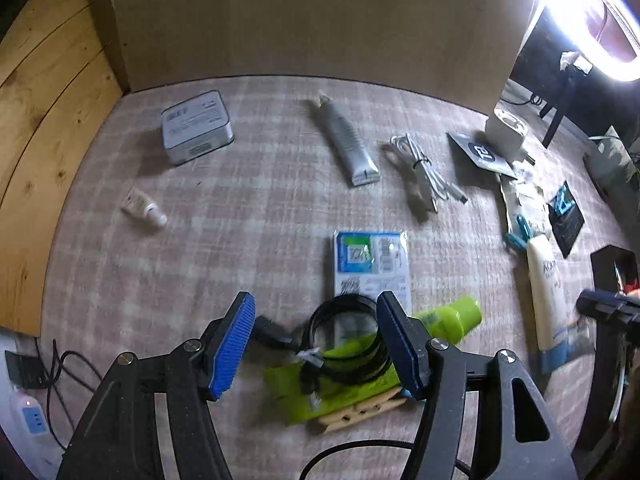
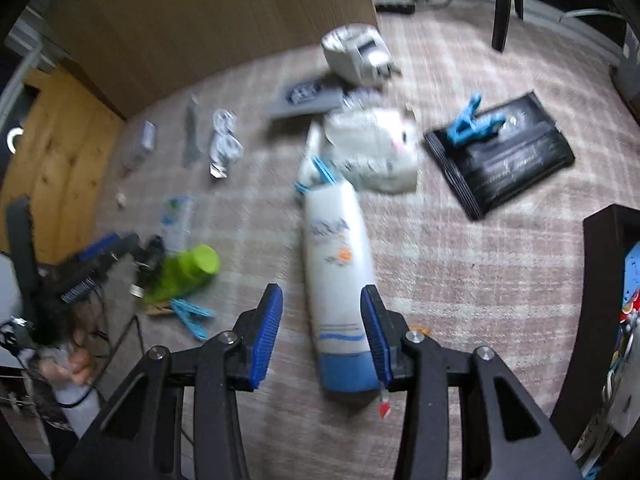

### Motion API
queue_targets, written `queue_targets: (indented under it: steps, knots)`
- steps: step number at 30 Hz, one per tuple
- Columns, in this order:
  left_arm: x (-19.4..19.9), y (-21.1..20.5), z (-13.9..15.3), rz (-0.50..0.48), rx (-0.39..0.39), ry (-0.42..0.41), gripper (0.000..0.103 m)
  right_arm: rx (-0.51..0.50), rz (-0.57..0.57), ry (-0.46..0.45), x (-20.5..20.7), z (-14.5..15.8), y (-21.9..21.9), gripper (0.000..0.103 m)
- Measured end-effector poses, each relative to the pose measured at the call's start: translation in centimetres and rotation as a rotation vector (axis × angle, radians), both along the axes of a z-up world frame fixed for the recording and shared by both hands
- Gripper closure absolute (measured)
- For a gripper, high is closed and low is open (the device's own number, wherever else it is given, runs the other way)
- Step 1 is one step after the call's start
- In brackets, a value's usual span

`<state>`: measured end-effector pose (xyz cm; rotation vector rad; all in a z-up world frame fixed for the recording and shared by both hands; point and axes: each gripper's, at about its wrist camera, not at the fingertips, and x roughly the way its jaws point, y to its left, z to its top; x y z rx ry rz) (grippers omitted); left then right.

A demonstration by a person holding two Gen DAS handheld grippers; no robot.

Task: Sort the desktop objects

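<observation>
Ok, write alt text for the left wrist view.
The open left gripper hovers over a coiled black cable lying on a lime-green tube. Beyond, on the plaid cloth, lie a blue-white packet, grey tube and metal tin.

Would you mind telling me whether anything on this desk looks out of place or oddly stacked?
Yes: the black coiled cable lies on top of the green tube, which rests on a wooden clothespin. A blue clip also sits on the black packet.

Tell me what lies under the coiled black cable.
The coiled black cable rests on a lime green tube, with a wooden clothespin below. Whatever lies beneath the tube's middle is covered.
</observation>
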<state>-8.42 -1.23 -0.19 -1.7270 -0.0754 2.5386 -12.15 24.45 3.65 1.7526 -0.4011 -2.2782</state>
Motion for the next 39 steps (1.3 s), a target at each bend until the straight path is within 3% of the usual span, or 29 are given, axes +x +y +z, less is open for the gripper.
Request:
queue_targets:
  steps: [2,5,11,14,17,25,35,39]
  knots:
    - [-0.6,-0.4,-0.1,-0.012,0.002,-0.017,0.043,-0.055,0.022,-0.012,1.1,0.4,1.5,0.063]
    - [-0.6,0.6,-1.4,-0.003,0.021,-0.042,0.045,-0.081,0.058,-0.040,3.4,1.3,0.2,0.063]
    - [3.2,0.2,0.0,0.011,0.083,-0.048,0.045,-0.100,0.110,-0.090,5.5,-0.8,-1.7,0.064]
    - [2.9,-0.7,0.1,0.047,0.063,-0.047,0.045,-0.119,0.125,-0.108,5.0,-0.9,-3.1,0.064]
    - [1.7,-1.5,0.4,0.080,0.095,-0.043,0.045,-0.129,0.152,-0.113,3.9,-1.5,-5.6,0.064]
    - [-0.3,-0.7,0.1,0.048,0.091,-0.065,0.047,-0.153,0.190,-0.183,2.7,-3.4,-8.9,0.064]
    - [1.7,1.2,0.3,-0.056,0.184,-0.088,0.049,-0.167,0.078,-0.182,-1.3,-5.5,-8.7,0.069]
    - [0.9,0.9,-0.9,-0.026,0.128,-0.096,0.048,-0.162,0.055,-0.155,-1.4,-4.9,-8.0,0.069]
